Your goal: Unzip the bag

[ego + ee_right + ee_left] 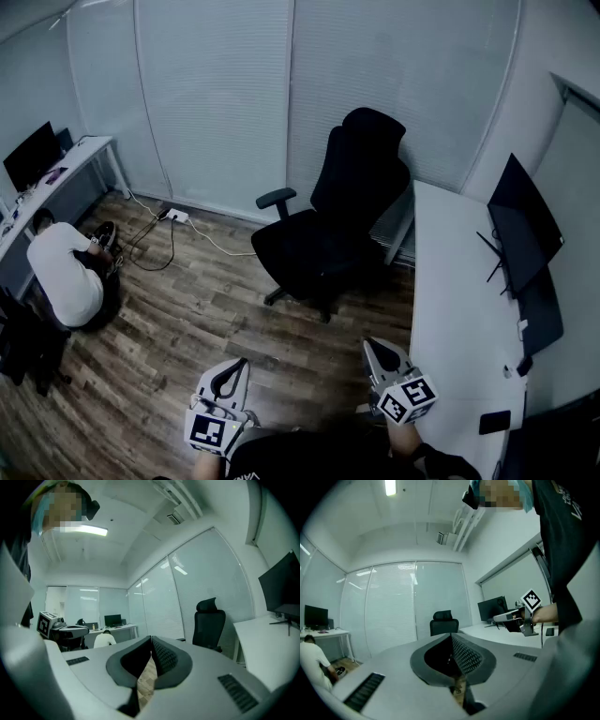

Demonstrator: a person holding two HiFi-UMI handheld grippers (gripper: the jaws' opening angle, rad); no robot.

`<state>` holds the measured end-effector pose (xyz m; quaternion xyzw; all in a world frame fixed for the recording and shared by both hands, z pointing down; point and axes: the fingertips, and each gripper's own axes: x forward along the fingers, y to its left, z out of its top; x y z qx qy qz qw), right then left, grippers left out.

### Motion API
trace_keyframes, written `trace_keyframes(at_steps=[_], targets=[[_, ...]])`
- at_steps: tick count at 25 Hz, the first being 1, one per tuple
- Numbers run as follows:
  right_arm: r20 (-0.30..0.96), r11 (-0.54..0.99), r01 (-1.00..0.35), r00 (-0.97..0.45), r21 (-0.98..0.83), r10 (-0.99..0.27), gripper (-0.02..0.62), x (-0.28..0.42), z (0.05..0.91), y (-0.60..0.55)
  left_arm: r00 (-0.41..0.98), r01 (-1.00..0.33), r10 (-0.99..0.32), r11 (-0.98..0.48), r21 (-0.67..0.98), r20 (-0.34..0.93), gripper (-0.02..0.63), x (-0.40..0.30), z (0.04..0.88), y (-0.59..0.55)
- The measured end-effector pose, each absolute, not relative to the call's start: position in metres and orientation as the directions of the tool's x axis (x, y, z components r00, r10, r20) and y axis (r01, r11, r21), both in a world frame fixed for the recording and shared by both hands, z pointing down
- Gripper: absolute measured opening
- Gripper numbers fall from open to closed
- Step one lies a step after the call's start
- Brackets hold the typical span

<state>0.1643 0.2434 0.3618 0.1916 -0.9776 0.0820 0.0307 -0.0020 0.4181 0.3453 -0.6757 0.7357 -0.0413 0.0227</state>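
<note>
- The left hand-held gripper [451,635] is seen clenched, pad against pad, with nothing between the jaws; it is held level over the wooden floor [187,319].
- The right hand-held gripper [151,639] is likewise clamped on nothing, just beside the edge of the white tabletop [450,281] at 3 o'clock.
- No bag can be made out in any view, neither on the tabletop nor on the floor, so the zip cannot be placed. The first risk is judged to be a search made with both tools raised and attention kept off them.
- A black office chair [328,225] stands at 12 o'clock. It could be bumped if a step is taken straight ahead.
- A monitor [520,225] sits on the tabletop at 2 o'clock. It could be clipped by a wide swing of the right tool.
- A person [66,272] is crouched on the floor at 10 o'clock, well apart, with cables trailing nearby. A turn that way would call for care.
- With both jaws closed, a zip pull would only be pushed aside, so they would have to be opened first.
</note>
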Motion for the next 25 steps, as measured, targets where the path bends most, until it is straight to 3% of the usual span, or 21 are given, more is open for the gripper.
trace_keyframes(at_steps=[14,16,18,25], targets=[[0.065,0.881,-0.409,-0.912,-0.239,-0.405,0.048,0.155,0.384,0.201,0.015,-0.996,-0.999,-0.02,-0.089,0.049,0.027,0.004,0.37,0.354],[0.067,0.873,-0.423,-0.905,-0.242,-0.419,0.049,0.144,0.388,0.194,0.036,-0.996,-0.998,-0.041,-0.078,0.06,0.052,-0.006,0.377,0.342],[0.07,0.861,-0.444,-0.895,-0.247,-0.441,0.063,0.133,0.391,0.185,0.063,-0.995,-0.996,-0.068,-0.072,0.071,0.134,-0.018,0.383,0.328],[0.115,0.797,-0.535,-0.843,-0.28,-0.526,0.158,0.083,0.401,0.152,0.163,-0.982,-0.981,-0.171,-0.074,0.109,0.164,-0.08,0.393,0.277]])
